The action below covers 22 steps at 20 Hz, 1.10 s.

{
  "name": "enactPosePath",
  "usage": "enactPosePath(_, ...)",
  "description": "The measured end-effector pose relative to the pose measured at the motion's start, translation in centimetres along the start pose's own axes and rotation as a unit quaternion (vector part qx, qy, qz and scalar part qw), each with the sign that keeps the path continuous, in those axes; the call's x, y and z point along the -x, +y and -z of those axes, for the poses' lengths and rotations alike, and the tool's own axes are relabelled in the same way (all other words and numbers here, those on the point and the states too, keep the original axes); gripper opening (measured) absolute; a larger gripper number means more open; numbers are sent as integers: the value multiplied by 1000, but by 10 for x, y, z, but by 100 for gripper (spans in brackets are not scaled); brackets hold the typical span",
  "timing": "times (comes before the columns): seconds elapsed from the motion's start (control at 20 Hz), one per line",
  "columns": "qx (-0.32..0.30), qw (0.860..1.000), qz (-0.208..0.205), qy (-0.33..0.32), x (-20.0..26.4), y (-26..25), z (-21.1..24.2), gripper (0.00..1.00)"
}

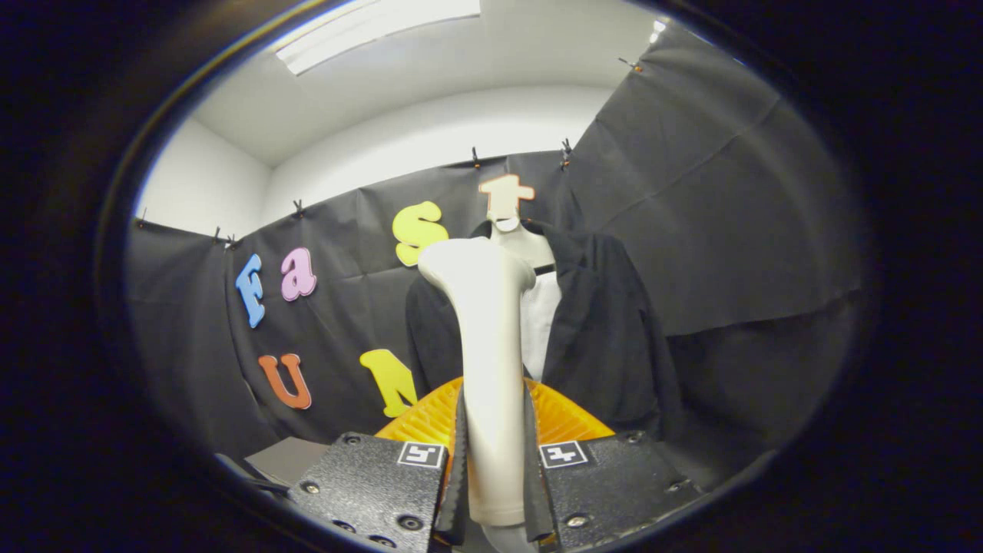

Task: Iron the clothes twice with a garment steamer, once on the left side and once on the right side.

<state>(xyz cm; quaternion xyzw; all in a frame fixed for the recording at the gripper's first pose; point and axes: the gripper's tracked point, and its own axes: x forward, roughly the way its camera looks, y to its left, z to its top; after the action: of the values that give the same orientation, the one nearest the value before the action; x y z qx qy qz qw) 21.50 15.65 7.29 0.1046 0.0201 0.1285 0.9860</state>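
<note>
The claw (pixel 494 430) points forward, both fingers (pixel 458 461) clamped on an upright handle.

Cream steamer (pixel 491 361); black jacket (pixel 607 330) w/ white inner panel (pixel 537 322), maybe a shirt; grey table (pixel 288 458).

Black cloth (pixel 714 200) hangs as the booth's wall, held along its top edge by small clips (pixel 475 157). Above it runs a plain white wall (pixel 430 138) up to a white ceiling, where a long light panel (pixel 369 34) glows. Low beside the cloth lies a flat grey board (pixel 288 458).
</note>
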Motion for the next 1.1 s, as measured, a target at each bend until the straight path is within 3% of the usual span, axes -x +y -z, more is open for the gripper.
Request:
enactPosePath(0.15,7,1000,-8,-12,-37,16,-2,32)
enactPosePath(0.6,64,996,18,-60,-112,38,-15,32)
enactPosePath(1.1,100,993,57,-29,-133,25,33,32)
